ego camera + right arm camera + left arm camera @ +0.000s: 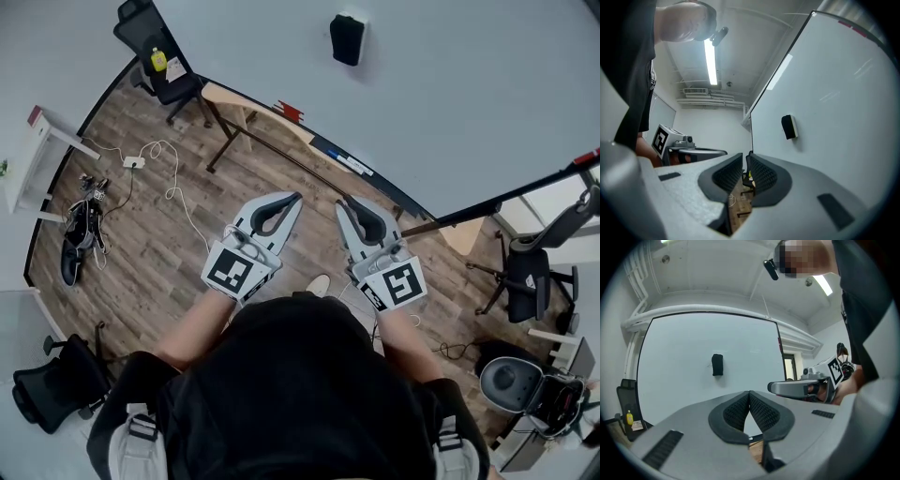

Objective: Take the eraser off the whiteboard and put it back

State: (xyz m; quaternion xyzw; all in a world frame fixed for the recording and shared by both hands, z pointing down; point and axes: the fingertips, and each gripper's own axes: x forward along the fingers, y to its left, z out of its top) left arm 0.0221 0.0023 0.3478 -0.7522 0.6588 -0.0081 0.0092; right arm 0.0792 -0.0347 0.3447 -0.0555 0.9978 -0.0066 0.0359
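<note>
Left gripper (296,198) in the head view has its jaws closed tip to tip and carries nothing. The right gripper (343,201) just beside it is also empty. Ahead of both and well apart from them, one dark eraser (348,39) sits on the whiteboard (450,103). That's one eraser, one board and two grippers.

Over to the left gripper view: the pads meet at the tip with nothing between them. The eraser (717,364) hangs above and slightly left of the jaws, out of reach, and the right gripper pokes in from the right.

Now the right gripper view, where the jaws stand a narrow slit apart and only floor shows through the gap. The eraser (789,127) is up and to the right of the tips, flat against the board, with a pale layer on its board side.

It looks like a light block, firm in the body and softer at the wiping face, probably clinging by a magnet. I'd pinch it across the two long sides and pull straight off, opening the jaws a good deal wider first.
</note>
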